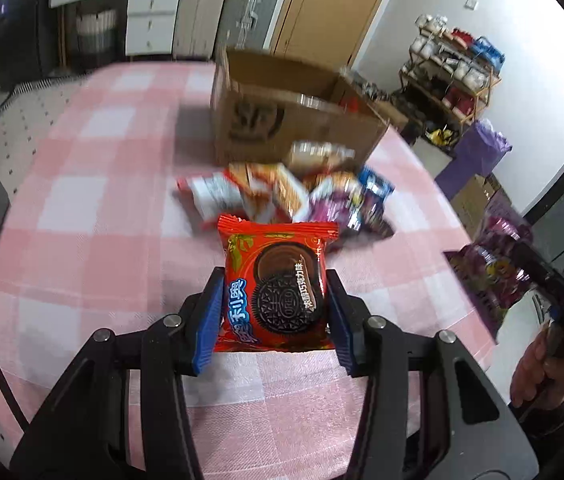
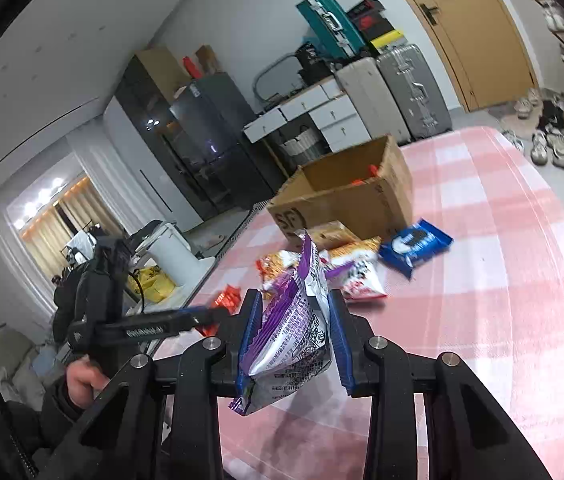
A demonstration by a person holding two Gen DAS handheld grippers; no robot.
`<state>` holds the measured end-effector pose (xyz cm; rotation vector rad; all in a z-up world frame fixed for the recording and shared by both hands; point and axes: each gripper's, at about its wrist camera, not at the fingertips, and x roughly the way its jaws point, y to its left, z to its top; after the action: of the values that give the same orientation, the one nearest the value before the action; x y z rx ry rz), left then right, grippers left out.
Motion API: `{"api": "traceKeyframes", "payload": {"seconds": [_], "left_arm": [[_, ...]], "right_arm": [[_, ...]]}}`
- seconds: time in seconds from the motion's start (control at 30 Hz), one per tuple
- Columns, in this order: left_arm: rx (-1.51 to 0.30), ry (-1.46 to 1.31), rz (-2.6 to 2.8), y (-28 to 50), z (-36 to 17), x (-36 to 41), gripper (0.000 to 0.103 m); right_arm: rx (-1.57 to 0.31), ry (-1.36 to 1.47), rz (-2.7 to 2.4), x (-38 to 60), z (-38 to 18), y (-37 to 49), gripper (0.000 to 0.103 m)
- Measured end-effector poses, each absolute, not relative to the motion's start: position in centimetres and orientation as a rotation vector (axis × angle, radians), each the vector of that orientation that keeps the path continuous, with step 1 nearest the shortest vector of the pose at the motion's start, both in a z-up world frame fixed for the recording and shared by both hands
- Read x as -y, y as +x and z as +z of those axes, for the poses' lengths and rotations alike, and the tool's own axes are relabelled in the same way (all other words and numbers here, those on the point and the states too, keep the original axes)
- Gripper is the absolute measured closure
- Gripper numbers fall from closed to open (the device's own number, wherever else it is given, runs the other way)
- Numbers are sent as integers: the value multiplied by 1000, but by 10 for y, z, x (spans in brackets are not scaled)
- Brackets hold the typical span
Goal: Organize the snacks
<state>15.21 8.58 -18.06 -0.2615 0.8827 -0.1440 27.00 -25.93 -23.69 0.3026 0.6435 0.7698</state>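
Covering the table [image 1: 81,184] is a pink-and-white checked cloth, and on it an open cardboard box [image 1: 282,120] stands towards the far edge. Just in front of the box lies a loose pile of snack packets [image 1: 282,192], a blue cookie pack [image 2: 416,246] at its outer side. The left hand-held gripper [image 1: 275,280] is clamped on a red Oreo packet [image 1: 277,284], its blue pads pressing both side edges, the packet held clear above the cloth and nearer than the pile. The right hand-held gripper [image 2: 294,300] is squeezed tight on a purple-and-silver snack bag [image 2: 294,340], which stands on edge between the fingers and hangs below them.
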Motion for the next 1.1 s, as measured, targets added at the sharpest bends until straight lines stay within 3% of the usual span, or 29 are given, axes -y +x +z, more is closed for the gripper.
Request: {"api": "traceKeyframes", "payload": {"seconds": [0.57, 1.1], "left_arm": [[-739, -222, -214, 142, -84, -91, 59], [-712, -177, -244, 203, -31, -79, 59]], "right_arm": [[-542, 223, 816, 230, -179, 280, 70], [-474, 181, 843, 207, -128, 343, 70]]}}
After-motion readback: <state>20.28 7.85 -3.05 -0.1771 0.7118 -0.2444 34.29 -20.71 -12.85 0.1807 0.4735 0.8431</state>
